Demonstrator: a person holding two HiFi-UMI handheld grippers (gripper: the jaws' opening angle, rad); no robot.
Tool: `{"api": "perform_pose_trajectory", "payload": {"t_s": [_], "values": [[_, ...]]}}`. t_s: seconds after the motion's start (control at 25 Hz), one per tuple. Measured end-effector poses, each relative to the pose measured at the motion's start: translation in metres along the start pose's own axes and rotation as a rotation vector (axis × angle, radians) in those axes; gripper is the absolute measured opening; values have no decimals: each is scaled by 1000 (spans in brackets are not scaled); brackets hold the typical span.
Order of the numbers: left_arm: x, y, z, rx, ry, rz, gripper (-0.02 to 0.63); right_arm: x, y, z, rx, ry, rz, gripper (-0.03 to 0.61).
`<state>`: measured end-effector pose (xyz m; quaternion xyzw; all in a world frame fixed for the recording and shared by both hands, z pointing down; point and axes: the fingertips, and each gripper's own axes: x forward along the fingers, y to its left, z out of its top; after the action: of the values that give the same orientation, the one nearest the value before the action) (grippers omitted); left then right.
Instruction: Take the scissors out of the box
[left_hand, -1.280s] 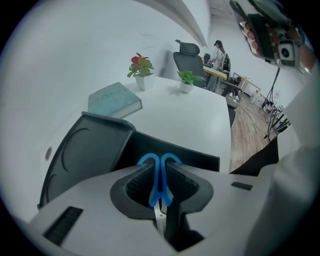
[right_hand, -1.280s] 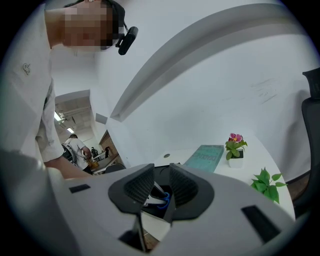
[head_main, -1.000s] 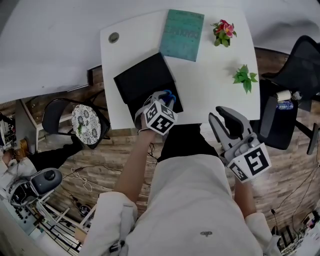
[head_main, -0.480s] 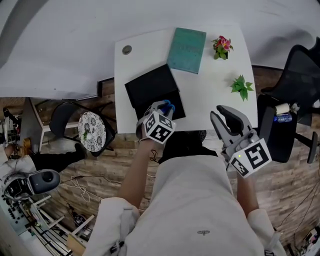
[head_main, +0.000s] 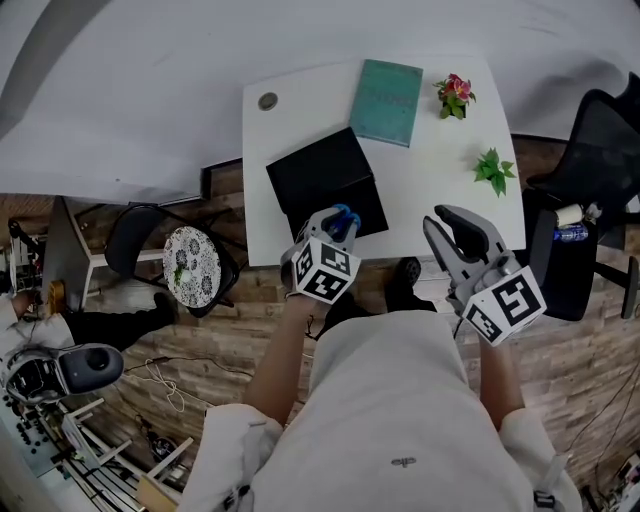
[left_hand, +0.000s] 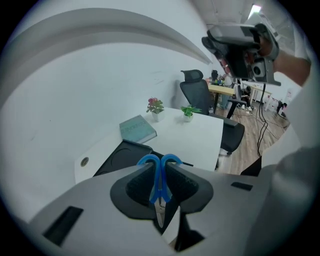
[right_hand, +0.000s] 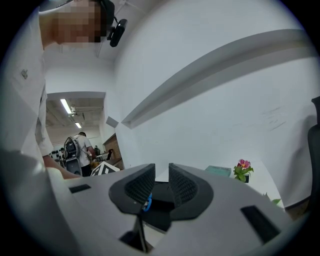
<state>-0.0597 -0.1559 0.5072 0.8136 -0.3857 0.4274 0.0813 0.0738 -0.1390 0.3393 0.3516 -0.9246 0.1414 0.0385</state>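
I see the white bench (head_main: 300, 120) filling the middle of the head view. The black box (head_main: 325, 182) lies open on the half nearer me, turned at an angle to the bench edge. A teal book (head_main: 388, 88) lies flat beyond the box, just off its far corner.

My left gripper (head_main: 338, 220) hangs over the near edge of the bench, at the front corner of the box and pointing steeply down. Its jaws are clenched on the scissors (left_hand: 159, 181). My right gripper (right_hand: 161, 182) is held off the bench's near right corner, well apart from the box. Its jaws are closing with nothing between them; through the gap I see only the box and a speck of blue beyond.

Two small plants stand near the right edge of the bench: a pink flower pot (head_main: 456, 95) at the far corner and a green sprig (head_main: 494, 168) closer to me.

The scissors are small, with two bright blue plastic finger loops that sit side by side and poke out past the jaw tips. The blue shanks run back between the ribbed pads, pinched together. The pale metal blades are closed and point back toward the gripper body. The scissors are out of the box, held above its near corner.
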Motion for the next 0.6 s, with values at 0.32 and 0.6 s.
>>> {"api": "perform_pose_trajectory", "payload": {"t_s": [0.32, 0.6], "values": [[-57, 11, 0, -19, -161, -49, 87, 9, 50, 4, -18, -31, -108, 87], [-102, 20, -14, 3, -267, -89, 87, 9, 103, -2, -49, -39, -186, 81]]}}
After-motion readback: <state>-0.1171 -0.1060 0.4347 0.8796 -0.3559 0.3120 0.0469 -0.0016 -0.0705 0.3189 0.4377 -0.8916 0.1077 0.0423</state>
